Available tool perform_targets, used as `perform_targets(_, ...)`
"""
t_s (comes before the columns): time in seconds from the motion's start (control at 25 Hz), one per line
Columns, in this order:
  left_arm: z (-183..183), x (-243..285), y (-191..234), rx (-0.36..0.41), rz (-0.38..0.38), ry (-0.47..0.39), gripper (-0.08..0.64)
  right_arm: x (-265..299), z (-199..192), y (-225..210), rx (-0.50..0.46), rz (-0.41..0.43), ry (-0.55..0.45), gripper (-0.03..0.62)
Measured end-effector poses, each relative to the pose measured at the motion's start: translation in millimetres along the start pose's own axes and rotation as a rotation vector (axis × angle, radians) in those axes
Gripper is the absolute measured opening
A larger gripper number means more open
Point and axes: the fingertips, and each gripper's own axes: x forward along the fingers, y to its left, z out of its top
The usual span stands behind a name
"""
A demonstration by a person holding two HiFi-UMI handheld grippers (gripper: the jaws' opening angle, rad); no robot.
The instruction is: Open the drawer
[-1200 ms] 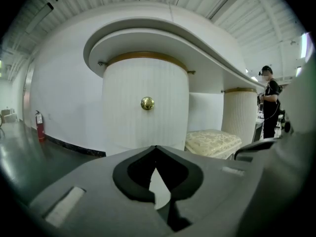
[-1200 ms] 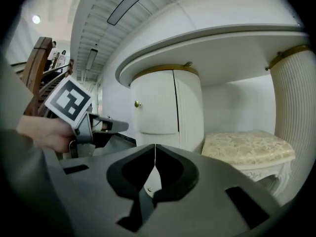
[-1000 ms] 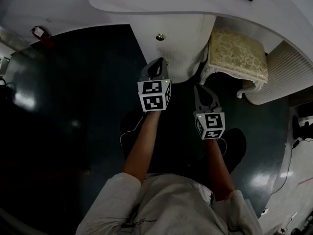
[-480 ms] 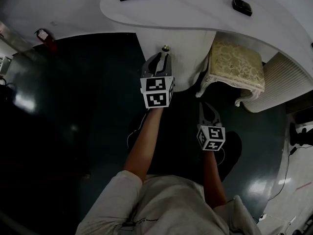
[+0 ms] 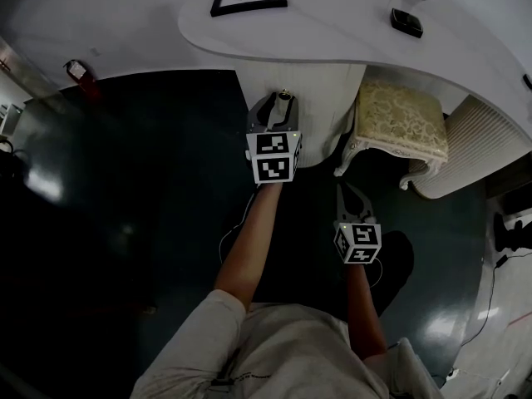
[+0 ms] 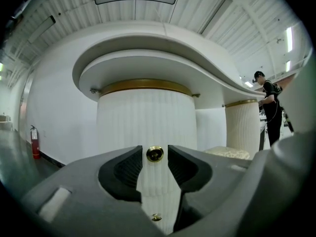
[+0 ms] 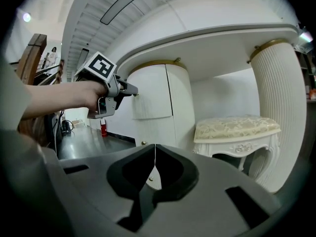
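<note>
Under the white bench, the drawer sits in the ribbed pedestal, its curved front facing the person. The left tool has risen since a second ago. Its jaws have just been opening and stand wide, with the brass knob between them ungripped, while the right tool is closed and empty.

Left arm stretched forward, left hand-held gripper pointing level, its jaws just been opening and now wide, brass knob in the gap with neither pad touching it, right arm tucked back nearer the body, right hand-held gripper tipped slightly down, jaws pressed together, empty
</note>
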Motion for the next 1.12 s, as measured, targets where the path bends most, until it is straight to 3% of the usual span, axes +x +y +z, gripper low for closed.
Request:
perform_targets(0.24, -6, 10, -3, -0.007, 0.004, 0.03, 0.161, -1, 4, 3, -0.02, 0.01, 0.004, 0.017)
perform_targets(0.36, -7, 11, 0, -0.009, 0.011, 0.032, 0.112, 3, 8, 9, -0.026, 0.025, 0.003, 0.017)
perform_targets(0.8, -7, 10, 1, -0.003, 0.011, 0.031, 0.107, 5, 17, 23, -0.063, 0.079, 0.008, 0.017)
perform_targets(1.12, -8, -4, -2, -0.007, 0.002, 0.022, 0.106, 4, 22, 8, -0.065, 0.058, -0.007, 0.015)
